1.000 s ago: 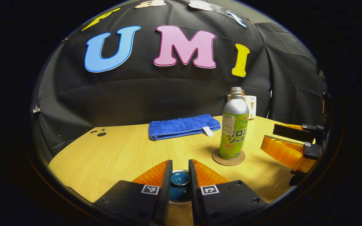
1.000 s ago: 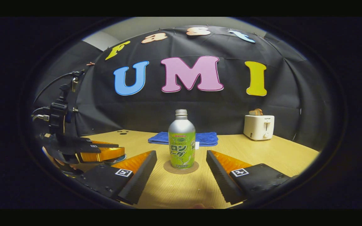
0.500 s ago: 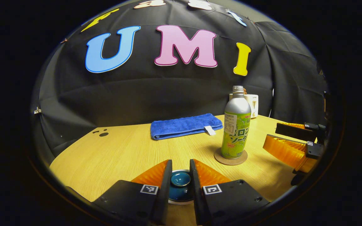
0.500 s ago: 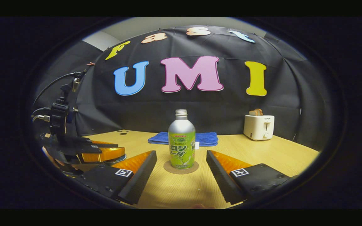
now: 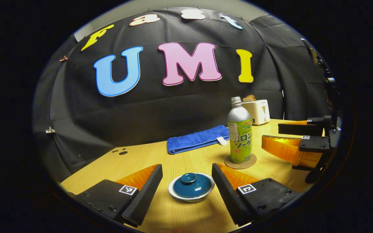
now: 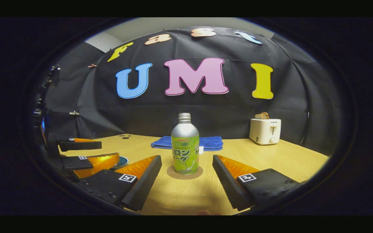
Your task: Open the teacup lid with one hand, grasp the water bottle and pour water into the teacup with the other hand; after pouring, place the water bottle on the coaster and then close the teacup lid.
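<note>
Between the spread fingers of the left claw [image 5: 186, 191], at twelve o'clock and just ahead, sits the white teacup under its round teal ceramic lid [image 5: 191, 186], resting on the pale wooden bench [image 5: 134, 161]. Nothing is held. At about one o'clock from it, the silver-and-green metal water bottle [image 6: 185, 147] stands upright on the round cork coaster [image 6: 184, 173], dead ahead of the right claw [image 6: 186, 181], whose fingers are likewise apart and empty. Both task ends look met; judging so, each claw need only back straight away.
</note>
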`<act>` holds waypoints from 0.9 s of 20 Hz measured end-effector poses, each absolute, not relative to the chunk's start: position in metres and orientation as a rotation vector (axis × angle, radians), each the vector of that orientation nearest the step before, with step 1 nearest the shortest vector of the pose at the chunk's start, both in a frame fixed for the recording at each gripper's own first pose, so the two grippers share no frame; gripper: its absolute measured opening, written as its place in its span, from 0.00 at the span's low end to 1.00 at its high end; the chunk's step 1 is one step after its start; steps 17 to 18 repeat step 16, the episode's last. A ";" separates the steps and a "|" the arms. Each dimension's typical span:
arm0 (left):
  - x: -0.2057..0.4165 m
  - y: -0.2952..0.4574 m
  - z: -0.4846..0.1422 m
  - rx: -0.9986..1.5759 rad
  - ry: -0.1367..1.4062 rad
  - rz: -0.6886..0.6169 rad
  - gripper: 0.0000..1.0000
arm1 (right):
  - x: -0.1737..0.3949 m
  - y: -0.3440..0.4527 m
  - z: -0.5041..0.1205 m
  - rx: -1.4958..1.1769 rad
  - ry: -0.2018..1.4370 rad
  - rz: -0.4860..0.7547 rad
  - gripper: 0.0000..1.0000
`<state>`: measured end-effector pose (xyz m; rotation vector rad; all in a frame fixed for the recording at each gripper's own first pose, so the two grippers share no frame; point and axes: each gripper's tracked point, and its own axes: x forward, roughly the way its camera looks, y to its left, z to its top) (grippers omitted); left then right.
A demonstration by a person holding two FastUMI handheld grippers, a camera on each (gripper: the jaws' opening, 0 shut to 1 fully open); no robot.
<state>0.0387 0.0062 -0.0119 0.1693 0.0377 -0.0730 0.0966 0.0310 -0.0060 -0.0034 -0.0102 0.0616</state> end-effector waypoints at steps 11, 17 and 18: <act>0.034 -0.012 -0.006 -0.007 -0.005 -0.067 0.98 | 0.096 0.025 -0.006 -0.004 -0.010 0.050 0.98; 0.036 -0.010 -0.006 -0.006 -0.005 -0.013 0.98 | 0.096 0.026 -0.005 -0.005 -0.010 0.057 0.98; 0.036 -0.010 -0.006 -0.006 -0.005 -0.013 0.98 | 0.096 0.026 -0.005 -0.005 -0.010 0.057 0.98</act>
